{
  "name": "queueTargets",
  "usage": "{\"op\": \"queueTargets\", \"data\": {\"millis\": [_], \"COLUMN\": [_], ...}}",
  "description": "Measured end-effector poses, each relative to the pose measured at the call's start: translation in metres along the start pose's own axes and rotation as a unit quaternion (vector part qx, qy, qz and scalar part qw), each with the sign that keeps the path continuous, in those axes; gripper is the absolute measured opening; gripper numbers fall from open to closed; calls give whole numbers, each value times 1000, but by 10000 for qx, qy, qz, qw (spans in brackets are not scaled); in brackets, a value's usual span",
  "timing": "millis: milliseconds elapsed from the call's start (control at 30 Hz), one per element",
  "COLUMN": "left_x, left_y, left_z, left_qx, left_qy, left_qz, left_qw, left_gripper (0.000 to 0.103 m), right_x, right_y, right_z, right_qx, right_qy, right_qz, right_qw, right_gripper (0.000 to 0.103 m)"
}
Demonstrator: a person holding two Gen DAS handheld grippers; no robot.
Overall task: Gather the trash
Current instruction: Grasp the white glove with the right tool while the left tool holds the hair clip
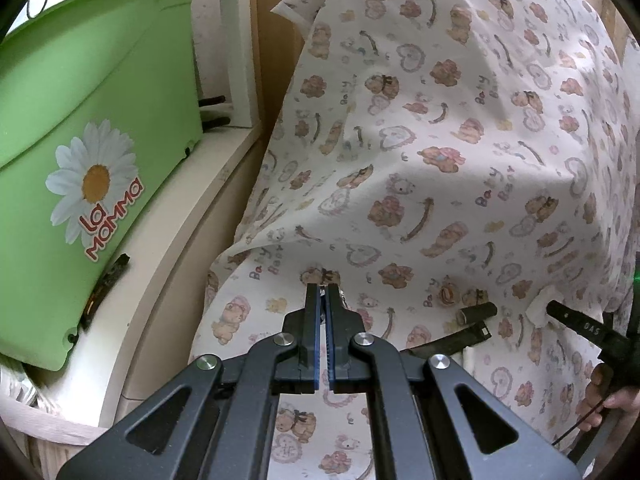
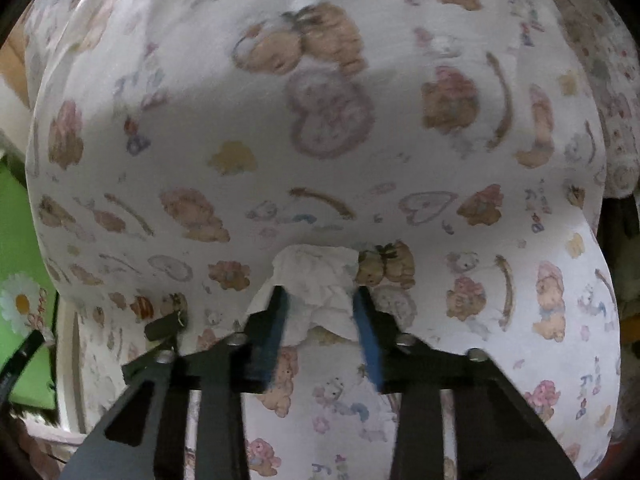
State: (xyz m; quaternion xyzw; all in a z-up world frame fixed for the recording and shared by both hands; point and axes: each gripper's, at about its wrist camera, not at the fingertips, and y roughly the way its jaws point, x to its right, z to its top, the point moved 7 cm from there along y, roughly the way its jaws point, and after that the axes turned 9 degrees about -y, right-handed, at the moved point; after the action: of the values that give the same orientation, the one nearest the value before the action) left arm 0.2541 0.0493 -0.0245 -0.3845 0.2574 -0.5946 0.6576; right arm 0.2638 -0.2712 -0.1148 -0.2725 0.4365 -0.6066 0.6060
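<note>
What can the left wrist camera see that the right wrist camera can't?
Only the left wrist view shows the green bin's "La Mamma" label, the shelf beneath it, and the left gripper, jaws together.

Only the right wrist view shows the crumpled white tissue lying whole between the right gripper's open jaws.

Both show the teddy-bear cloth, the green bin and its daisy.

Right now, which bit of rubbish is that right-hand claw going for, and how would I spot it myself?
Find the big cloth printed with teddy bears and hearts that drapes over everything. Low on it, between the two blue-lined fingers of the right gripper, sits a crumpled tissue. It is the only plain white, wrinkled lump against all that printed fabric.
</note>
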Motion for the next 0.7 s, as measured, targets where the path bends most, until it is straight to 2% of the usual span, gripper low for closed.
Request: {"op": "queueTargets", "data": {"millis": [100,367,500,700], "left_x": [0,4,5,7], "left_y": [1,0,5,6], "left_z": [-1,-6,-10,-15], "left_qx": [11,22,-6,-87], "left_qy": [51,222,374,308], "left_qz": [36,162,351,280], "left_qw": [10000,9996,9987,9991], "left_gripper": [2,2,2,2], "right_x": [-4,-12,-25,-40], "right_y": [3,-21,-39,-48], "right_z": [-4,-10,-17,-33], "right_qx": [-47,138,258,308], "right_qy": [-147,-431,-894,-1220], "right_qz": [1,378,354,398], "right_qw": [9999,9983,9950,9913], "right_gripper": [7,4,4,4]}}
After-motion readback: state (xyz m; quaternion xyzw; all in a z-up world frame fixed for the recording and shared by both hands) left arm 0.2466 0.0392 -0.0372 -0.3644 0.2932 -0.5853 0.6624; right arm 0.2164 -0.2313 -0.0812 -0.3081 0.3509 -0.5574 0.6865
